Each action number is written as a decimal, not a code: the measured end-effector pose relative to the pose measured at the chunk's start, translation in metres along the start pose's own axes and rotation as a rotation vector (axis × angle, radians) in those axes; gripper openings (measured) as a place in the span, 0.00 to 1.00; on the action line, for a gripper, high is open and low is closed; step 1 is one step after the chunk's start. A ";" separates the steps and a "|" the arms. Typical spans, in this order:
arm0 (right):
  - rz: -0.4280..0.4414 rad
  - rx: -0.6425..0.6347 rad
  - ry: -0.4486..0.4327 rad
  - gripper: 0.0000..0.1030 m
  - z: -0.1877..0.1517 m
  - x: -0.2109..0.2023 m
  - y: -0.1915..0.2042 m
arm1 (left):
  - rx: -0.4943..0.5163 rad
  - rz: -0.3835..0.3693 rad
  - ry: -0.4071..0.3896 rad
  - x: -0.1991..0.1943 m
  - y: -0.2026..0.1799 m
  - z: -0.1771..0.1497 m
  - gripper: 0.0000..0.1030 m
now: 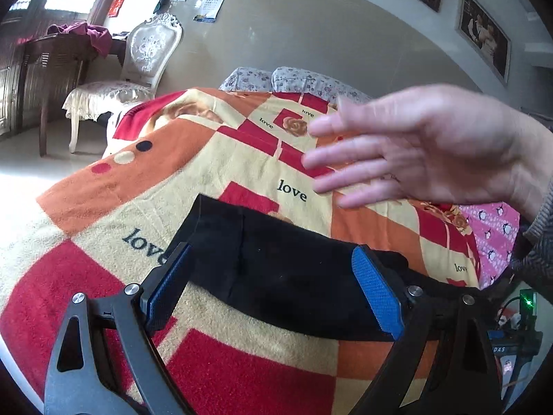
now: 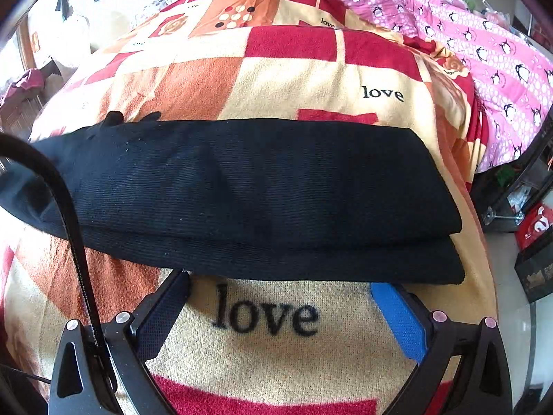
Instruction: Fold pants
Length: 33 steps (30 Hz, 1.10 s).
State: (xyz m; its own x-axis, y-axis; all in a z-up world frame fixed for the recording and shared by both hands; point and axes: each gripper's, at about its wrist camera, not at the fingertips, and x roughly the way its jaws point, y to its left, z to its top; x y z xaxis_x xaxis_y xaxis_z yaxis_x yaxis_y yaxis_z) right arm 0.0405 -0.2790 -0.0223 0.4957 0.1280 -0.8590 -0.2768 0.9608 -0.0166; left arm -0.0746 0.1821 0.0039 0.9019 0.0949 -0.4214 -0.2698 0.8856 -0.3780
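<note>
The black pants point(image 2: 255, 193) lie folded in a long flat band across a red, orange and cream "love" blanket point(image 2: 283, 76) on a bed. In the left wrist view the pants point(image 1: 276, 269) lie between and just beyond my left gripper's point(image 1: 273, 273) blue pads, which stand wide apart and hold nothing. My right gripper point(image 2: 280, 287) is open too, its fingertips just short of the near edge of the pants. A bare hand point(image 1: 425, 152) hovers open above the blanket to the right in the left wrist view.
A pink penguin-print quilt point(image 2: 484, 55) lies at the bed's right side. Floral pillows point(image 1: 287, 79) sit at the head. A white chair point(image 1: 138, 65) and a dark wooden desk point(image 1: 52, 58) stand left of the bed. Boxes point(image 2: 535, 252) sit on the floor at right.
</note>
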 end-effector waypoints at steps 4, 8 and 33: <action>0.001 0.001 0.000 1.00 0.000 0.000 -0.001 | 0.006 -0.016 0.013 0.002 -0.003 -0.002 0.90; 0.000 0.000 0.000 1.00 0.000 0.000 -0.001 | 0.009 -0.016 0.039 0.007 -0.003 -0.004 0.90; 0.000 0.000 0.000 1.00 0.000 0.000 0.000 | -0.001 -0.023 0.104 0.019 -0.003 -0.007 0.90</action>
State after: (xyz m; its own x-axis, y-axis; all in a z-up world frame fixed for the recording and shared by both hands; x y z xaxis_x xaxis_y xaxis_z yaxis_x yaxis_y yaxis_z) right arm 0.0402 -0.2793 -0.0223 0.4953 0.1282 -0.8592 -0.2772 0.9607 -0.0165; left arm -0.0590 0.1780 -0.0082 0.8681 0.0272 -0.4956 -0.2500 0.8865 -0.3893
